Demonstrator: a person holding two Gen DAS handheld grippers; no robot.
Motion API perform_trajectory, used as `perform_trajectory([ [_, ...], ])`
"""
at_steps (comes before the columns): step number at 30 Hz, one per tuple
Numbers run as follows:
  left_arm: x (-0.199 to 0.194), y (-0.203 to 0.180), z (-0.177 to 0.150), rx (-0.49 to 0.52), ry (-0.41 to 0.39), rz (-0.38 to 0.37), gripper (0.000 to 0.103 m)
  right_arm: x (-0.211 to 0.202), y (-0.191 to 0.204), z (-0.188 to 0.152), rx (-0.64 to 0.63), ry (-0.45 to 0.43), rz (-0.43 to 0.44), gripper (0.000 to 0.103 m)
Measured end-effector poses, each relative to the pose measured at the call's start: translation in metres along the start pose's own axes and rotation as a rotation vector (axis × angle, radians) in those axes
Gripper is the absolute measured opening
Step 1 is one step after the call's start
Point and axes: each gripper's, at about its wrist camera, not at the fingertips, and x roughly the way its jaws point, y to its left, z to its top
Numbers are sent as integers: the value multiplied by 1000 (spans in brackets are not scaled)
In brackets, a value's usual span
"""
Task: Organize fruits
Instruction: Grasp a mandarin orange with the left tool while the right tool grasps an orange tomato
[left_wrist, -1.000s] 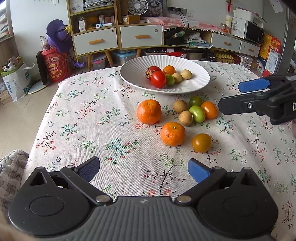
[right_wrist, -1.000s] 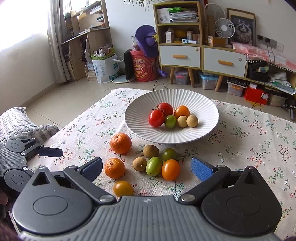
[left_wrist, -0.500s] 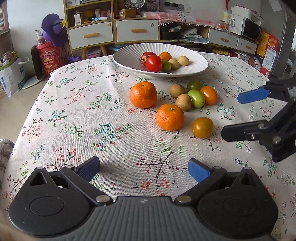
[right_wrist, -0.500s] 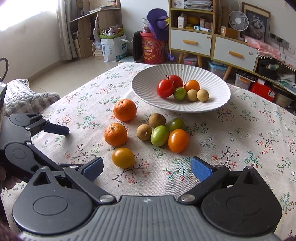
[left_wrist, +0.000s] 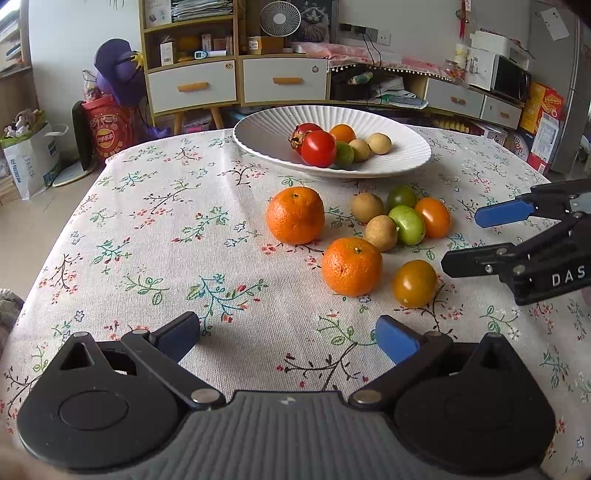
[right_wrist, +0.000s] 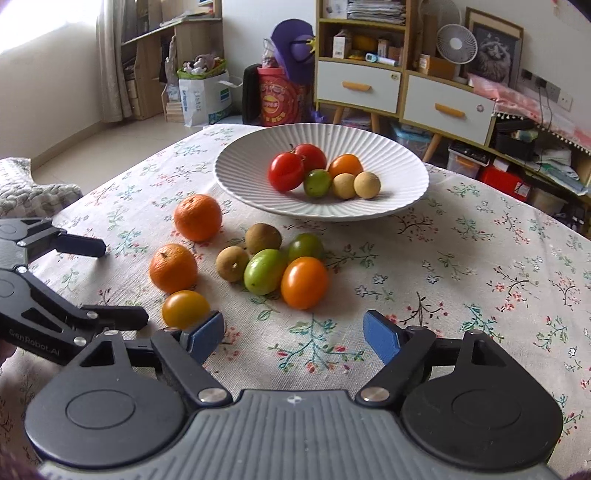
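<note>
Task judged partly done. Six pieces are already held in the white ribbed plate (right_wrist: 399, 173) at the far side of the floral tablecloth (left_wrist: 155, 236): two red tomatoes (right_wrist: 286, 171), one orange piece, one green, two pale brown.

Eight pieces are left loose on the cloth, near of the plate: two mandarins (right_wrist: 197, 217), a tight cluster of two brown, two green and one orange tomato (right_wrist: 304, 282), and a yellow-orange tomato (right_wrist: 185, 309) nearest the grippers.

Right gripper (right_wrist: 293, 334): jaws have just been closing but are seen spread, nothing between them; the yellow-orange tomato sits just beyond its left pad, outside the gap. Left gripper (left_wrist: 288, 338): jaws spread wide, empty, hovering over bare cloth on the near left.

No fruit is currently held or in transit. Next pick is probably the yellow-orange tomato or the orange tomato.
</note>
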Motion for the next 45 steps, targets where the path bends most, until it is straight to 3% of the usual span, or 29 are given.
perform_trajectory([
  [5, 3, -3, 2, 4, -12, -10, 97, 9, -5, -1, 8, 12, -15, 66],
  [10, 5, -7, 6, 17, -24, -25, 89, 12, -5, 0, 5, 3, -19, 66],
  [15, 7, -15, 13, 42, -34, -52, 68, 14, -5, 5, 2, -6, -37, 58],
  [24, 11, -22, 22, 44, -23, -78, 47, 18, -6, 11, -4, -5, -42, 47],
  [35, 13, -23, 29, 6, -18, -95, 37, 19, -4, 15, 8, 6, -14, 29],
  [45, 12, -24, 30, 8, -15, -81, 34, 18, -5, 16, 9, 8, -9, 28],
])
